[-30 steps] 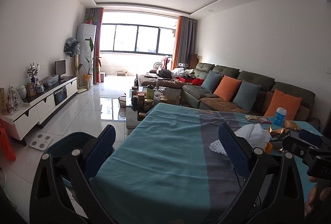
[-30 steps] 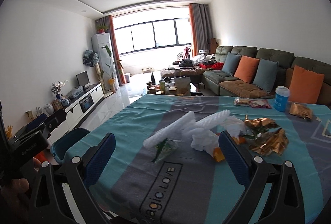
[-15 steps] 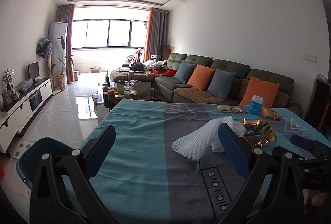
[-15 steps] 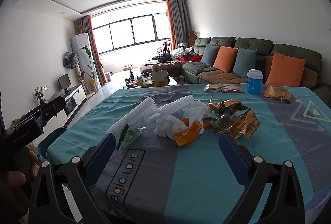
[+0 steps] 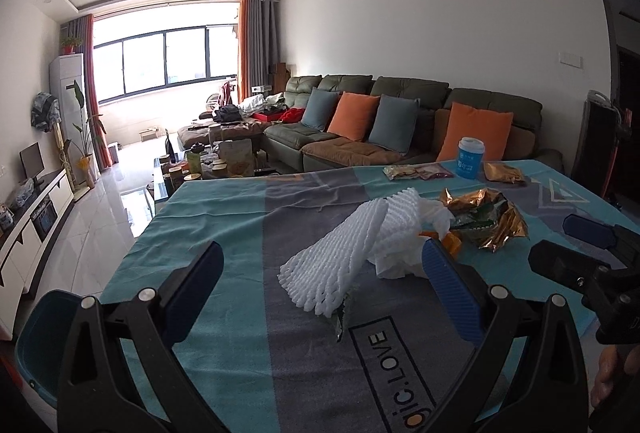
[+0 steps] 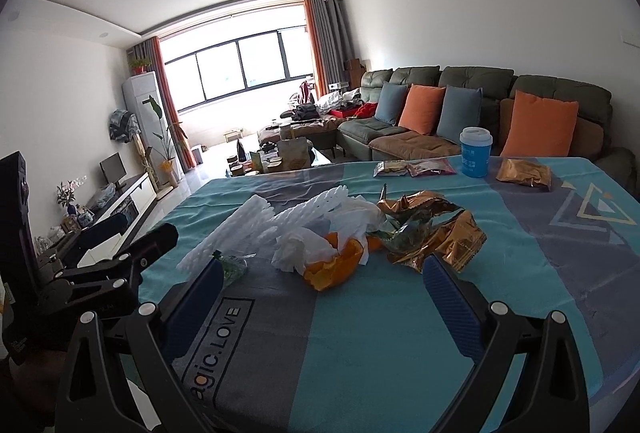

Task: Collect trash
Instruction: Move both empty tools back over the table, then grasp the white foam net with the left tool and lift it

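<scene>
View: we have swung right; trash pile now centres at our 12 o'clock on the tabletop.
Left tongs: spread wide, empty.
Right tongs: spread wide, empty.
Meaning: lined up, nothing collected yet.

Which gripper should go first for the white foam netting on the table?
Left, probably. The foam netting lies straight ahead between the open left gripper fingers. The right gripper, also open, faces the orange peel and gold wrappers.

You have bare bench in front of the trash pile; the cup stands well behind it.
</scene>
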Demonstrator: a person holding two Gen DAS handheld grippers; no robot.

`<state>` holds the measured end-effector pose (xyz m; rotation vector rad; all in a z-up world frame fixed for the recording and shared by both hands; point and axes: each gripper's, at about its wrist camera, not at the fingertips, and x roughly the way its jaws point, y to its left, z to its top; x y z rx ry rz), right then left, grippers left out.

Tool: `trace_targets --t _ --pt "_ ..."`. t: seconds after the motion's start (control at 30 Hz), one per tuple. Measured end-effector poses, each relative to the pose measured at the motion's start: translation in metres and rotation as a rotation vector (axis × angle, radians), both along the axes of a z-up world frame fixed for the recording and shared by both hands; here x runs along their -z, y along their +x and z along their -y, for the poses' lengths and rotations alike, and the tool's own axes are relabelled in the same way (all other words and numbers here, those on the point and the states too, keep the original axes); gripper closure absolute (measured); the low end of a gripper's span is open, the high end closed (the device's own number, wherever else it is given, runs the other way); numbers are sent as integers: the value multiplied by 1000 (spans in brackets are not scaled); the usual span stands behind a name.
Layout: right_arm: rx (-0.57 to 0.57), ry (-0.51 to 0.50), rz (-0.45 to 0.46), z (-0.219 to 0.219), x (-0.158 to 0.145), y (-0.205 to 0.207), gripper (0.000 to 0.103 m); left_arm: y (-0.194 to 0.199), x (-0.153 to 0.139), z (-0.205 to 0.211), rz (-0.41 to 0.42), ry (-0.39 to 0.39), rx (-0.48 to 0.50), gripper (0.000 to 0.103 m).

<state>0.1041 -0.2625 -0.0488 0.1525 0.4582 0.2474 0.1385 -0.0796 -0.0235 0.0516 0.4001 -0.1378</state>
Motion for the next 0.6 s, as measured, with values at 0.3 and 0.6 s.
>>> trace_targets --t 0.3,0.6 --pt "-1 -1 -21 -5 -2 13 7 33 22 16 -63 115 21 5" --pt "-17 -12 -38 -16 -2 28 7 71 30 24 -95 178 41 15"
